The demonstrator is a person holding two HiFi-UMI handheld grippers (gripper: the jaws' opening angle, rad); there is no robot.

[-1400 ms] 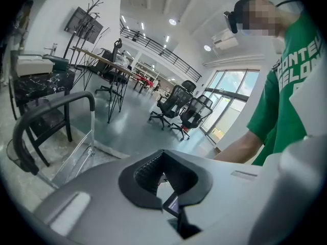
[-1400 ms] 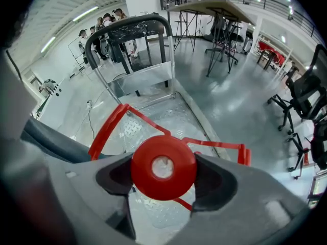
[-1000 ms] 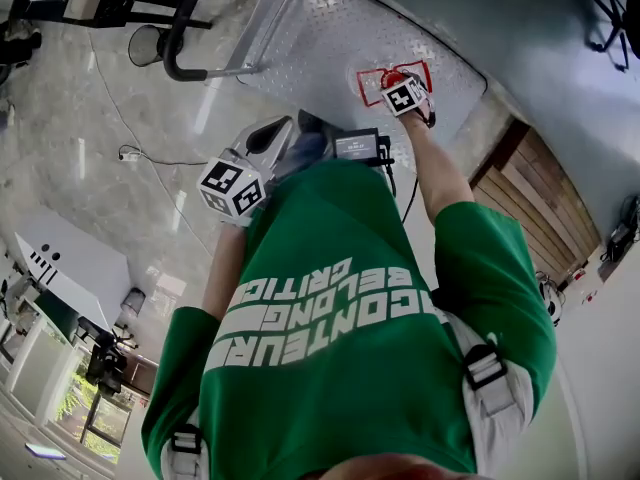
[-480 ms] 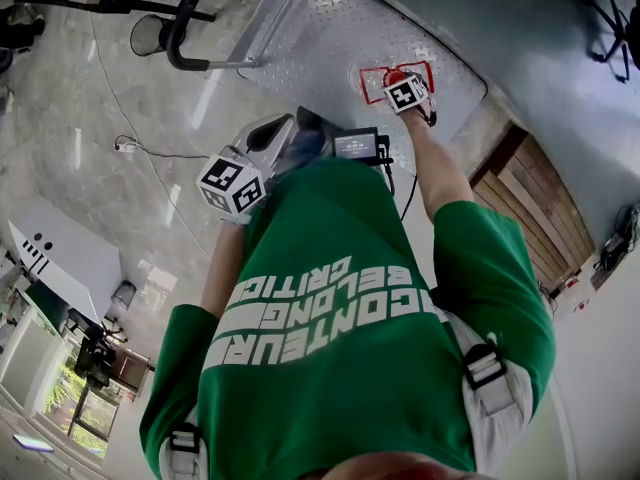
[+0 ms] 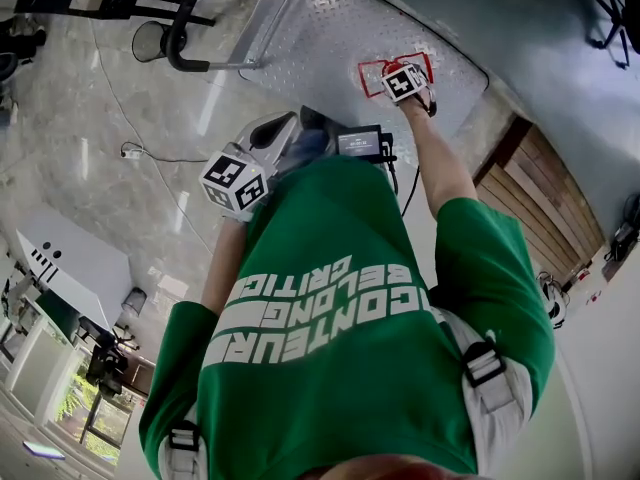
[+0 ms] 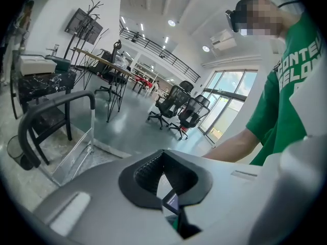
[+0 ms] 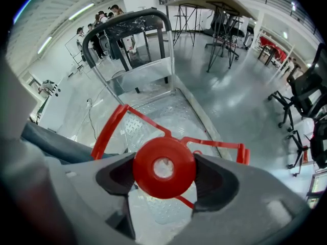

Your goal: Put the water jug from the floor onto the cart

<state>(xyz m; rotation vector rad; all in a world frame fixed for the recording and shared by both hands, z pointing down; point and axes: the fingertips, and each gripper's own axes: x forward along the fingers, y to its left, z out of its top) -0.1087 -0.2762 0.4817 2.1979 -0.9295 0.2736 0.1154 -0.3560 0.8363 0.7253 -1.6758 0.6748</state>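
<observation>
My right gripper [image 7: 164, 176] is shut on the red cap [image 7: 164, 166] of the clear water jug [image 7: 162, 208]. The jug's red carrying handle [image 7: 110, 125] sticks out behind the cap. It hangs over the cart's metal tread-plate deck [image 7: 171, 111], in front of the cart's push handle [image 7: 127, 18]. In the head view the right gripper [image 5: 405, 80] and the red handle [image 5: 368, 72] sit over the cart deck [image 5: 320, 38]. The left gripper [image 5: 283, 131] is held near my chest; its jaws [image 6: 163, 180] are shut on nothing.
The cart's push handle [image 5: 185, 38] rises at the far left of the deck. A cable [image 5: 150, 155] lies on the marble floor. Wooden boards [image 5: 545, 203] lie to the right. Office chairs [image 7: 306, 98], a trestle table [image 7: 219, 4] and several people [image 7: 102, 17] stand further off.
The right gripper with the jug has shifted slightly further out over the cart deck. The left gripper has barely moved.
</observation>
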